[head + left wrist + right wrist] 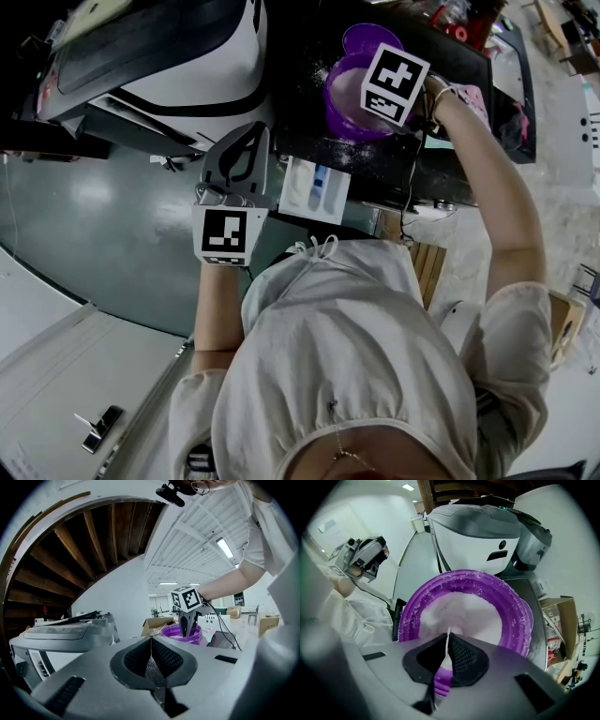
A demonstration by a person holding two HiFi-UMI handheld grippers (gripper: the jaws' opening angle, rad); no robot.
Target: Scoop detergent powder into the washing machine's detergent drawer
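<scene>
**Right gripper** (pixel 449 633): the jaws are pressed onto the purple handle of the scoop (pixel 440 682). The handle runs forward between them toward the tub (pixel 516 613). The jaws cover the scoop's bowl end, so its load cannot be read. The gripper is directly above the tub, pointing down into it.

**Tub:** purple, round and open. It holds white detergent powder (pixel 461 611), heaped against its far wall. Grains cling to the rim. The tub stands on a dark counter (pixel 302 105). Loose powder (pixel 349 156) lies on the counter just beside the tub, on the person's side.

**Left gripper** (pixel 151 640): the jaws are pressed together with nothing between them. A light dusting of grains shows on the inner faces. In the head view this gripper is clear of the tub, on the person's side and to the tub's left. Its jaws point toward the counter edge.

**Drawer** (pixel 316 190): white, with blue compartments. It projects from the counter edge on the person's side of the tub, just beside the left gripper. It touches neither gripper.

**Washing machine** (pixel 192 70): white body with a grey lid. It stands left of the tub in the head view and beyond the tub in the right gripper view.
</scene>
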